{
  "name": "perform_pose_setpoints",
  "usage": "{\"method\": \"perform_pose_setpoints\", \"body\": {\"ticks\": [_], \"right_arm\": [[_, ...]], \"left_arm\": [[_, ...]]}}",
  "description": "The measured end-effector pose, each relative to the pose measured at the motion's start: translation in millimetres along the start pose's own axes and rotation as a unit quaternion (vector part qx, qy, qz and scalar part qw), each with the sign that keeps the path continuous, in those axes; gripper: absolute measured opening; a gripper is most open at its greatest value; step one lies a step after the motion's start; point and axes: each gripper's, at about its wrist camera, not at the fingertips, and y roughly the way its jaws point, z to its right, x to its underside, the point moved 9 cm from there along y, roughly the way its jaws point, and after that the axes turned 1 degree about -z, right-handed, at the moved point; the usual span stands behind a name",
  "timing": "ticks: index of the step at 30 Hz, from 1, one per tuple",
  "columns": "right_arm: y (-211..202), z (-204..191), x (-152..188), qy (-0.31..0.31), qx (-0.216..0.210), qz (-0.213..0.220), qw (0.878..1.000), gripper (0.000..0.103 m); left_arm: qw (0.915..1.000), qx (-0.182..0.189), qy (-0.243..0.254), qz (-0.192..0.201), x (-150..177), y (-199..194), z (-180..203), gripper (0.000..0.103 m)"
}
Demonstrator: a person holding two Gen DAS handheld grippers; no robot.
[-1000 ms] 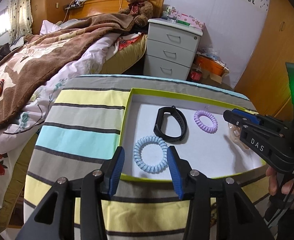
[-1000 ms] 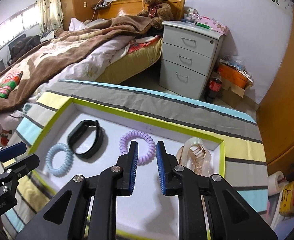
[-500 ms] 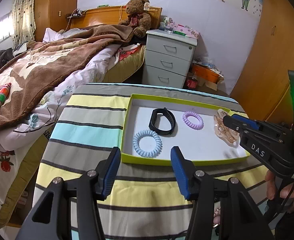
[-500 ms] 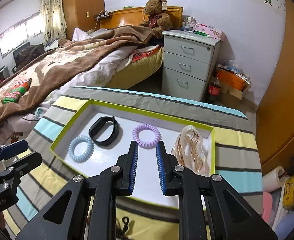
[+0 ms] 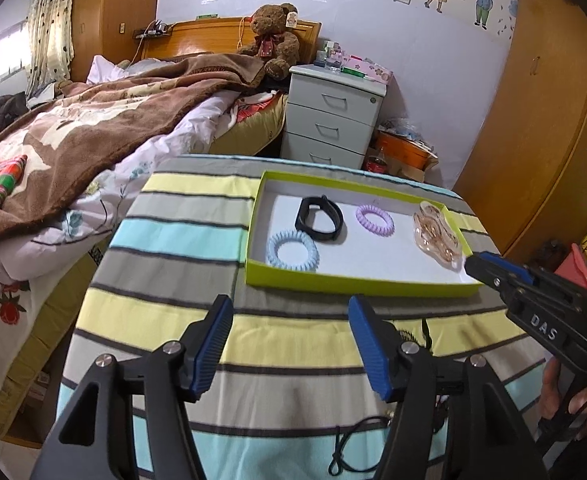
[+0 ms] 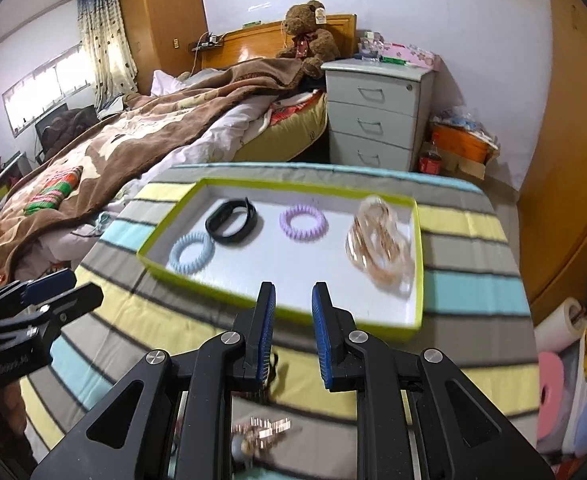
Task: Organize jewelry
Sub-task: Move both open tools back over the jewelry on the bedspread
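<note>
One lime-edged tray [image 5: 357, 282] is seen on the striped tablecloth [image 5: 181, 240], and four pieces are counted inside it. Two coil hair ties are there: a blue hair tie [image 5: 292, 250] near the tray's front left corner and a purple hair tie [image 5: 374, 221] further back. One black wristband [image 5: 320, 219] is laid between them, touching or overlapping the blue one as seen from the right wrist. One rose-gold hair claw [image 5: 437, 236] is set against the tray's right wall.

The left gripper [image 5: 289, 344] is held over the cloth in front of the tray, its blue pads spread wide, nothing between them. The right gripper [image 6: 292, 326] is also held short of the tray's front rim; a narrow gap is kept between its pads, and nothing is gripped.

On the cloth nearest the camera, one small gold-coloured piece [image 6: 261, 430] is glimpsed beneath the right gripper, blurred, and its kind cannot be told. One thin black cord [image 5: 347, 446] is seen beside it.

One teddy bear [image 6: 309, 38] is perched by one three-drawer nightstand [image 6: 377, 116].
</note>
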Motion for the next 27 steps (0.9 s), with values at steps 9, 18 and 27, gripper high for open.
{"method": "perform_pose_setpoints", "body": {"ticks": [9, 18, 27], "right_arm": [[-19.4, 5.8, 49.2, 0.024, -0.013, -0.016, 0.999, 0.024], [-19.6, -15.6, 92.8, 0.026, -0.050, -0.043, 0.997, 0.048], [-11.9, -32.2, 105.4, 0.006, -0.037, -0.047, 0.998, 0.048]], "left_arm": [[0.9998, 0.018, -0.011, 0.000, 25.3, -6.8, -5.7, 0.067], [0.9995, 0.017, -0.022, -0.014, 47.9, -3.3, -20.1, 0.069], [0.9994, 0.020, -0.023, -0.019, 58.4, -4.4, -23.8, 0.069]]}}
